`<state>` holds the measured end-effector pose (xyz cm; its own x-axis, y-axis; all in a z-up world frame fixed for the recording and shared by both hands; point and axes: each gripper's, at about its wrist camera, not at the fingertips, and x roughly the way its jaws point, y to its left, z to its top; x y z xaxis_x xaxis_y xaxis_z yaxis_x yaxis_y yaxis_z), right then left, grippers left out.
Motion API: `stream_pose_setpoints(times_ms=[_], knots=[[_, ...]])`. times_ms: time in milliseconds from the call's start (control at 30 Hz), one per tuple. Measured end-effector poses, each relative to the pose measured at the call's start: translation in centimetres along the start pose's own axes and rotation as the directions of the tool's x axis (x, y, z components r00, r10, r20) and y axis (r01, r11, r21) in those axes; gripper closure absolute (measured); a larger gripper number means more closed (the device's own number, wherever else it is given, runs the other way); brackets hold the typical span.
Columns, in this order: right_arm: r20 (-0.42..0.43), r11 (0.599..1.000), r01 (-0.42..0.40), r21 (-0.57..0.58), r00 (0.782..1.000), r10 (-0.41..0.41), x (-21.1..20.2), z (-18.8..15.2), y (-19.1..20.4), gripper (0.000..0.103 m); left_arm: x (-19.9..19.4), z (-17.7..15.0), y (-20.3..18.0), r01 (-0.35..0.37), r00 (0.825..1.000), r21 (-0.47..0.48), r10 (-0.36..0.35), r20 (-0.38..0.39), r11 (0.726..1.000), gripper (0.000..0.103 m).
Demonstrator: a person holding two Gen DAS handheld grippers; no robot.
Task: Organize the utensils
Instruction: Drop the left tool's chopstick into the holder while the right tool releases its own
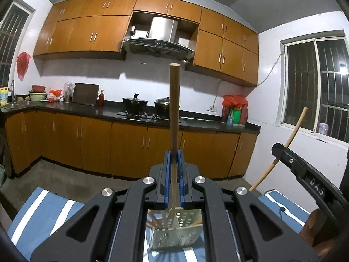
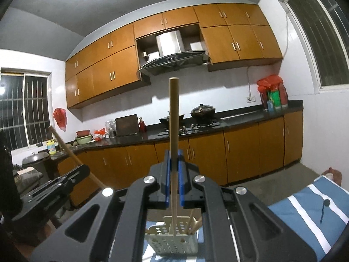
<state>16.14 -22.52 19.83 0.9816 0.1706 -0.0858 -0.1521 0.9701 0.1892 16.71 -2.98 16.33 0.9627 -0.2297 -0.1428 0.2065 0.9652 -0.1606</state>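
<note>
Each claw is closed on 1 wooden chopstick held upright between its blue pads. The left claw (image 1: 174,155) grips a darker chopstick (image 1: 174,109); the right claw (image 2: 173,155) grips a paler chopstick (image 2: 173,120).

Below each claw, a perforated utensil holder (image 2: 174,240) is seen through the claw frame, standing on a blue-and-white striped cloth (image 1: 43,209). Several further chopsticks (image 2: 192,222) lean inside it. The lower ends of the 2 held chopsticks are seen just above or inside the holder; contact cannot be determined. Most of the holder is masked by the claw bodies, and its base is cut off in both views.

In the left wrist view, the right claw's body and its chopstick are seen at the right edge. Part of a person's hand (image 1: 314,224) is visible there, largely cut off.

Beyond, a bare concrete floor (image 1: 65,174) is seen, then orange base cabinets (image 1: 93,144) under a dark worktop (image 1: 109,110). 2 lidded pots (image 1: 135,103) stand on the hob. A range hood (image 1: 159,41) and barred windows (image 1: 316,87) are seen farthest away.
</note>
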Motion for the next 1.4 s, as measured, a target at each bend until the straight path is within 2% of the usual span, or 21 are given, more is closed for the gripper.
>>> stream_pose_setpoints(times_ms=[300, 600, 667, 733, 800, 867, 1067, 1167, 1233, 1300, 1367, 1400], knots=[[-0.004, 0.999, 0.011, -0.045, 1.000, -0.011, 4.1, -1.0, 0.8, 0.095, 2.6, -2.2, 0.9, -0.012, 0.999, -0.014, 0.011, -0.048, 1.000, 0.096], [-0.071, 0.999, 0.024, -0.043, 0.997, -0.027, 7.1, -3.1, -0.1, 0.095, 3.9, -3.6, 1.2, -0.004, 0.995, -0.002, 0.004, -0.102, 1.000, 0.096], [-0.091, 0.999, 0.018, -0.038, 0.996, -0.021, 7.4, -3.6, -0.2, 0.093, 4.1, -3.9, 1.1, 0.002, 0.992, -0.002, -0.002, -0.123, 1.000, 0.096], [-0.093, 0.999, 0.015, -0.037, 0.996, -0.019, 7.1, -3.7, -0.1, 0.082, 4.1, -4.0, 1.3, -0.002, 0.992, -0.010, 0.001, -0.123, 1.000, 0.095], [-0.082, 0.999, 0.021, -0.040, 0.996, -0.024, 6.6, -3.6, -0.2, 0.075, 4.1, -3.8, 1.5, 0.001, 0.992, -0.019, -0.003, -0.125, 1.000, 0.090], [-0.073, 0.999, 0.024, -0.041, 0.997, -0.027, 5.9, -3.4, -0.3, 0.073, 3.6, -3.5, 1.6, -0.005, 0.994, -0.027, 0.002, -0.114, 1.000, 0.069], [-0.049, 0.999, 0.041, -0.025, 0.998, -0.042, 2.7, -2.8, -1.4, 0.052, 1.6, -2.5, 1.8, -0.014, 0.997, -0.030, 0.012, -0.082, 0.999, 0.060], [-0.037, 0.998, 0.049, -0.030, 0.998, -0.050, 0.8, -2.6, -1.6, 0.034, 0.5, -2.0, 2.1, -0.026, 0.997, -0.032, 0.024, -0.072, 0.999, 0.049], [-0.031, 0.998, 0.050, -0.037, 0.998, -0.051, -0.6, -2.7, -1.7, 0.014, -0.9, -1.8, 2.4, -0.046, 0.997, -0.025, 0.045, -0.059, 0.999, 0.042], [-0.021, 0.998, 0.053, -0.040, 0.998, -0.054, -2.2, -2.8, -1.7, 0.004, -2.2, -1.7, 2.5, -0.074, 0.996, -0.010, 0.073, -0.049, 0.997, 0.034], [-0.011, 0.995, 0.075, -0.061, 0.997, -0.076, -4.0, -3.0, -1.5, 0.004, -4.0, -1.7, 2.7, -0.106, 0.994, 0.012, 0.106, -0.033, 0.994, 0.016], [-0.010, 0.994, 0.085, -0.074, 0.996, -0.086, -4.6, -3.1, -1.3, 0.004, -4.7, -1.8, 2.8, -0.123, 0.992, 0.023, 0.123, -0.024, 0.992, 0.011]])
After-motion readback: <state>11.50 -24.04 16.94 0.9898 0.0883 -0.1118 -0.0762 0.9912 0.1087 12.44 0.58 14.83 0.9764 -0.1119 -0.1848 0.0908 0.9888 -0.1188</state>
